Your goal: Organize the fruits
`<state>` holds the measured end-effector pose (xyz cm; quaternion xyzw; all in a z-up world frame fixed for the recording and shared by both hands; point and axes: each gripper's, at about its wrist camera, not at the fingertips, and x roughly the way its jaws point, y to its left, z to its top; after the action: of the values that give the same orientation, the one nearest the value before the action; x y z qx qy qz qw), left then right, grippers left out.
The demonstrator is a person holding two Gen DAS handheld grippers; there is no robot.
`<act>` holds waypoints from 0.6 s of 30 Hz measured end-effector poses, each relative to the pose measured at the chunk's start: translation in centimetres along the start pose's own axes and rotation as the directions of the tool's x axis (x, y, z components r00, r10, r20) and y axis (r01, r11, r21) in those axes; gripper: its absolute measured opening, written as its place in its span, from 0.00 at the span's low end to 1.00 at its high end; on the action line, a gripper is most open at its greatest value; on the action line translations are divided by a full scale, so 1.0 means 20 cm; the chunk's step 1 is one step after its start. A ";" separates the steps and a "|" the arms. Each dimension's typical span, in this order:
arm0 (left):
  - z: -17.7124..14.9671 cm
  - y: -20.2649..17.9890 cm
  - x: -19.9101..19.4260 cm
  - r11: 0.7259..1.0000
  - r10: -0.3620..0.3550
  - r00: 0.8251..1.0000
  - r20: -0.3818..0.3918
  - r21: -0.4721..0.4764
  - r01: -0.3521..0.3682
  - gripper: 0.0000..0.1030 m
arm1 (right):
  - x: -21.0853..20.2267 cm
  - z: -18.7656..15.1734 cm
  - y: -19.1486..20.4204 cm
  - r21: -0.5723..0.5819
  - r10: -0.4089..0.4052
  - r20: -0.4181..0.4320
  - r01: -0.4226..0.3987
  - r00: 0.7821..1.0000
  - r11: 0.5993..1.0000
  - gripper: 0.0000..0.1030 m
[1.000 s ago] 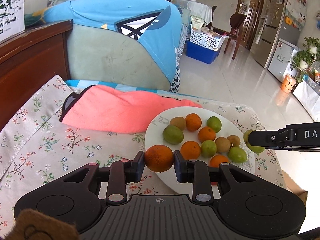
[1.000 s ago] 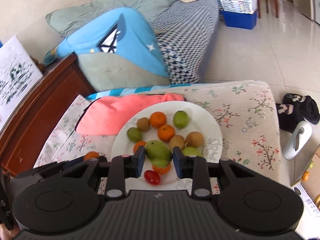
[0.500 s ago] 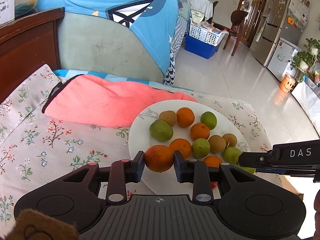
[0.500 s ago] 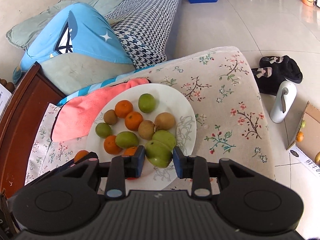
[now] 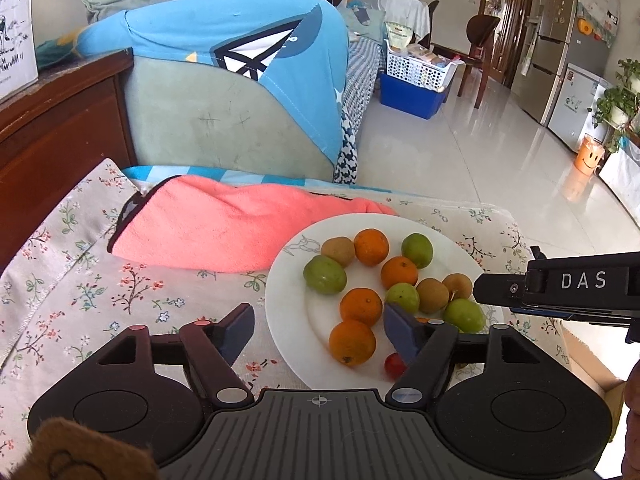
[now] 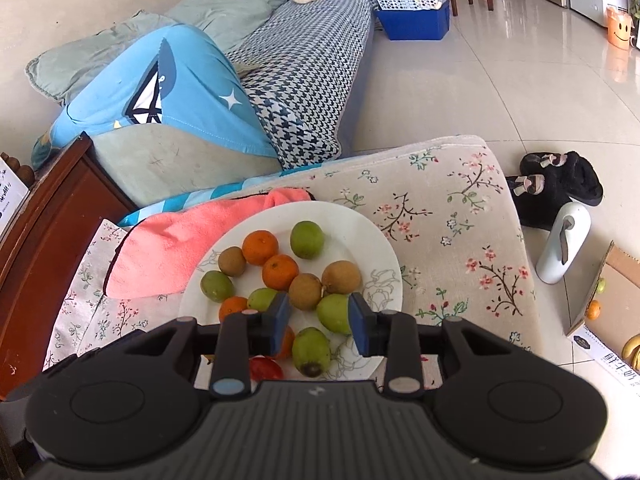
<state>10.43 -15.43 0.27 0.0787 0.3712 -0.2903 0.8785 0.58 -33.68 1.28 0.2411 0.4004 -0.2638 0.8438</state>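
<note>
Left gripper (image 5: pixel 319 330): jaws spread, nothing held. Orange (image 5: pixel 352 343) rests on white plate (image 5: pixel 288 320) between my fingers, nearer right one. Right gripper (image 6: pixel 319 322): jaws spread, empty; green fruit (image 6: pixel 311 350) lies on plate just below gap. Judgement: both fruits delivered; plate well filled. Right view alone shows cardboard box (image 6: pixel 612 312) on floor, far right of jaws, fruit inside: work likely remains. Left view alone shows right gripper's side, marked DAS.

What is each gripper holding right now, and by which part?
Nothing. The left gripper and the right gripper are both open, with an orange and a green fruit lying loose on the white plate.
</note>
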 end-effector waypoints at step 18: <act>-0.05 0.02 -0.16 0.997 0.076 0.995 -0.068 -0.004 -0.077 0.91 | -0.19 -0.08 0.08 -0.093 -0.057 0.053 0.062 0.997 0.994 0.71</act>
<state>8.30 -13.23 1.85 0.0997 0.3985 -0.2522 0.8761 -1.22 -30.52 3.75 0.1821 0.3983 -0.2754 0.8558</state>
